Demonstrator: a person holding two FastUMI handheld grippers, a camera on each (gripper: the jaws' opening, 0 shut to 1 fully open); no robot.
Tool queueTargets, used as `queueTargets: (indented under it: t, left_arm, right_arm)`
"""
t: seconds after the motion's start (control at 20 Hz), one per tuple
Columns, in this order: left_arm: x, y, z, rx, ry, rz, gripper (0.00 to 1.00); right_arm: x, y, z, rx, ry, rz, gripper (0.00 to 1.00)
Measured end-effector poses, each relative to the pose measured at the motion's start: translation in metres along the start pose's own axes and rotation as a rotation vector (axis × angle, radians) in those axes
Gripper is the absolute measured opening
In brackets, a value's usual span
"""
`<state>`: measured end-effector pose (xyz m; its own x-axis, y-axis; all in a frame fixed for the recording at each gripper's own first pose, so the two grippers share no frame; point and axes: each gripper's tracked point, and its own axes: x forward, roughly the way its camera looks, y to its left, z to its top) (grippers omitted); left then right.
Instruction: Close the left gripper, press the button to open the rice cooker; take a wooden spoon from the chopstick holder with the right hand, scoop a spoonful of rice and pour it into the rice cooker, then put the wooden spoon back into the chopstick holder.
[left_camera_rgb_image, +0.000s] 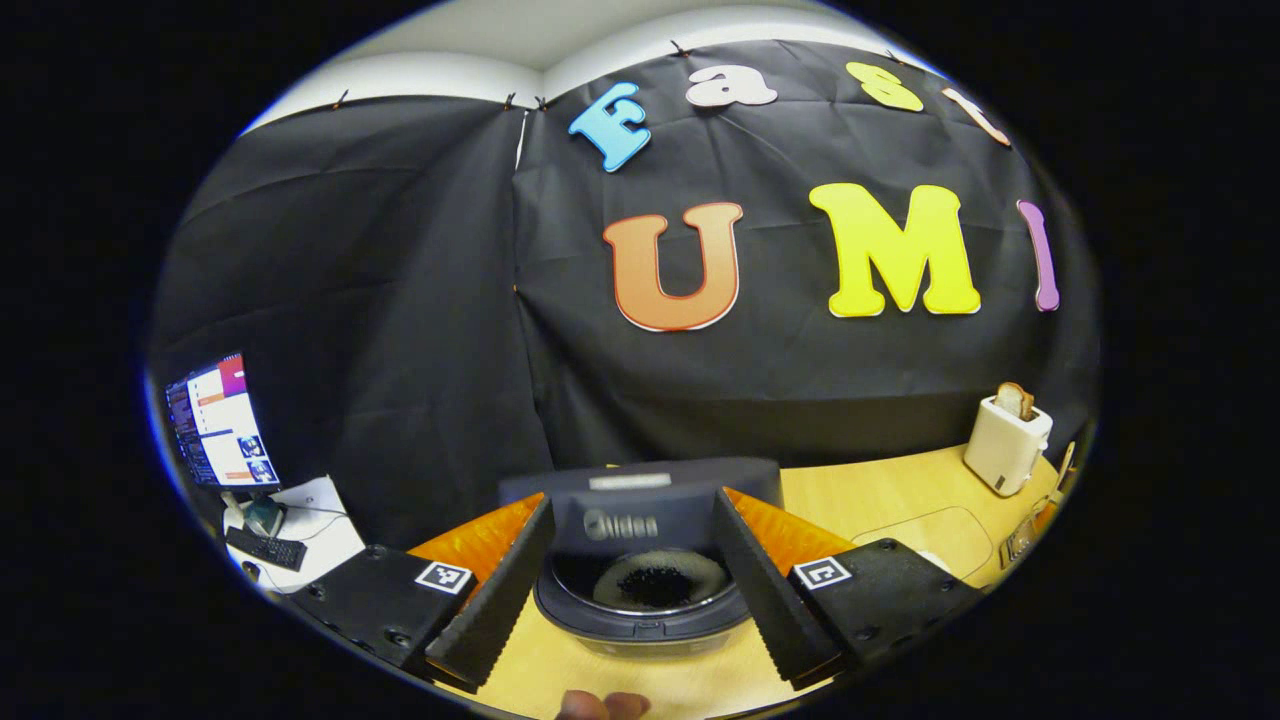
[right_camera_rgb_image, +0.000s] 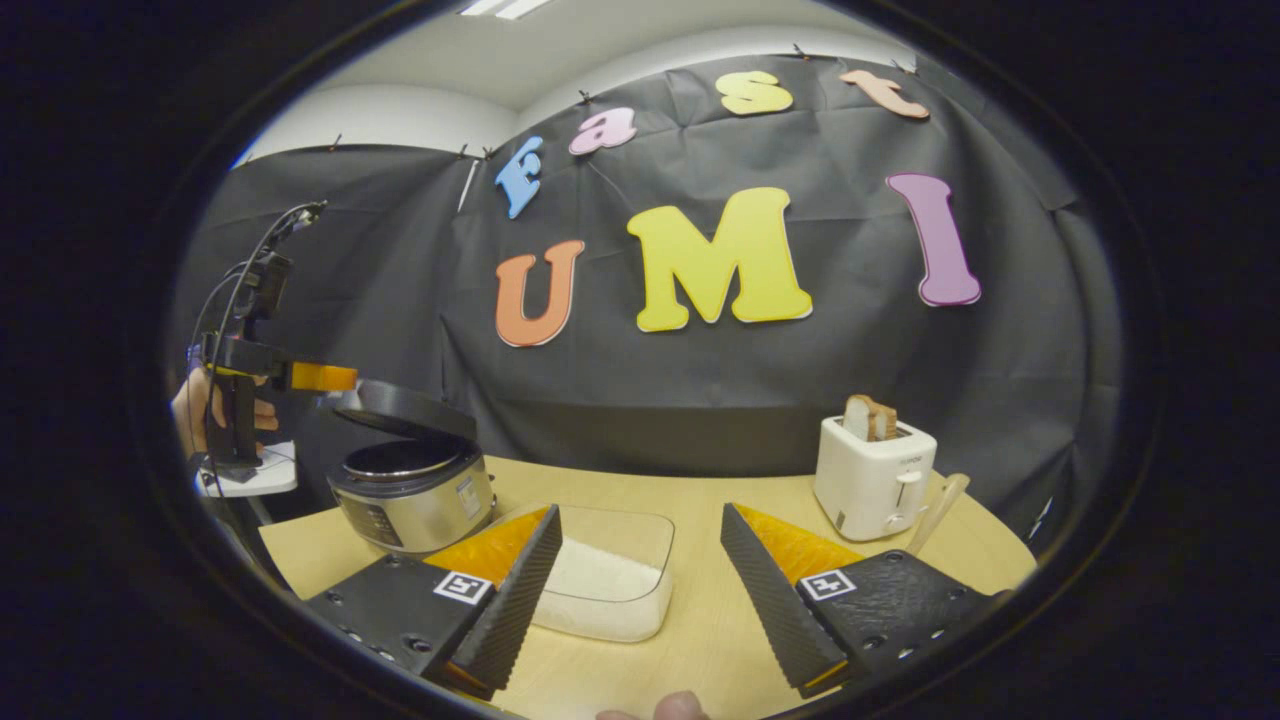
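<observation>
Right gripper view: right tool (right_camera_rgb_image: 640, 590) wide open, empty; rice cooker (right_camera_rgb_image: 415, 490) open.

Your left gripper view looks close and slightly down into the open rice cooker (left_camera_rgb_image: 640, 560), facing the wall. Your right gripper view sits farther back over the counter (right_camera_rgb_image: 700, 620). Both share the cooker (right_camera_rgb_image: 415, 495) and toaster (left_camera_rgb_image: 1005, 440).

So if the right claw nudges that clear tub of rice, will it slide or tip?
The rice tub is low, wide and sits flat on the wooden table, so it would probably slide, not tip. Being open-topped and well filled, a sharp shove might spill grains. It looks like thin plastic, so probably somewhat flexible.
</observation>
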<state>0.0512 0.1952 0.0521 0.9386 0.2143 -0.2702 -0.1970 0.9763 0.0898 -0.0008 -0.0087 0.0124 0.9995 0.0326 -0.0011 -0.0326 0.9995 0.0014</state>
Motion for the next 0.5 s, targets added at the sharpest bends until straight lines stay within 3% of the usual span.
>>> queueTargets:
  t: [0.2, 0.35, 0.5]
  left_arm:
    - [-0.022, -0.002, -0.002, 0.019, -0.062, -0.016, 0.99]
    - [-0.04, -0.026, -0.005, -0.009, -0.11, -0.077, 0.99]
    - [-0.055, -0.026, -0.001, -0.014, -0.148, -0.099, 0.99]
  right_arm:
    - [0.007, 0.008, 0.014, -0.025, -0.003, 0.013, 0.92]
    - [0.013, 0.016, 0.017, -0.062, 0.008, 0.017, 0.96]
    - [0.013, 0.026, 0.015, -0.058, 0.009, 0.027, 0.93]
